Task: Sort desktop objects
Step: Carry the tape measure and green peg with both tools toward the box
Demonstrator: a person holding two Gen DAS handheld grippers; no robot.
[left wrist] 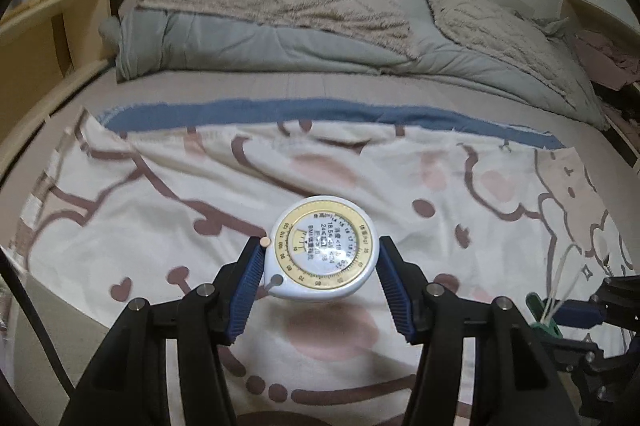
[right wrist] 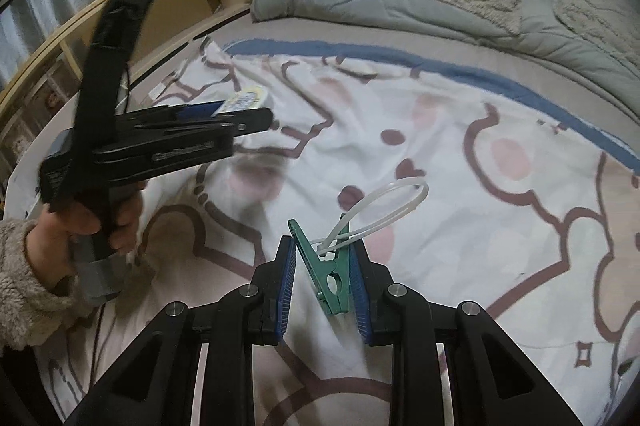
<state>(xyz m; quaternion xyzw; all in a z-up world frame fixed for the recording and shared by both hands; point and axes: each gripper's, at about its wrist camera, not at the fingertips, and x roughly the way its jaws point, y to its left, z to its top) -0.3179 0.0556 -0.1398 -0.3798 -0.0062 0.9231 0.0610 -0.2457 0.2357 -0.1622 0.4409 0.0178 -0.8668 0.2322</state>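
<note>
Left wrist view: left tongs (left wrist: 320, 260) clamp round white BMI tape measure (left wrist: 320, 250), gold dial ring. Right tongs (right wrist: 322, 264) pinch green clothespin (right wrist: 326, 266) with white loop (right wrist: 380, 209), above bed (right wrist: 560, 73).

One round tape measure (left wrist: 322, 248), one green clothespin (right wrist: 326, 272), one patterned cloth (right wrist: 460, 145), two claws (left wrist: 320, 258)

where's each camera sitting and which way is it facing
Left wrist: sits on the left gripper, looking forward and down over the patterned sheet; its fingers clamp a round tape measure.
Right wrist: sits on the right gripper, facing the same bed; it holds a green clothespin; a hand shows at left.
Shared: the sheet, and each view shows the other gripper.
</note>
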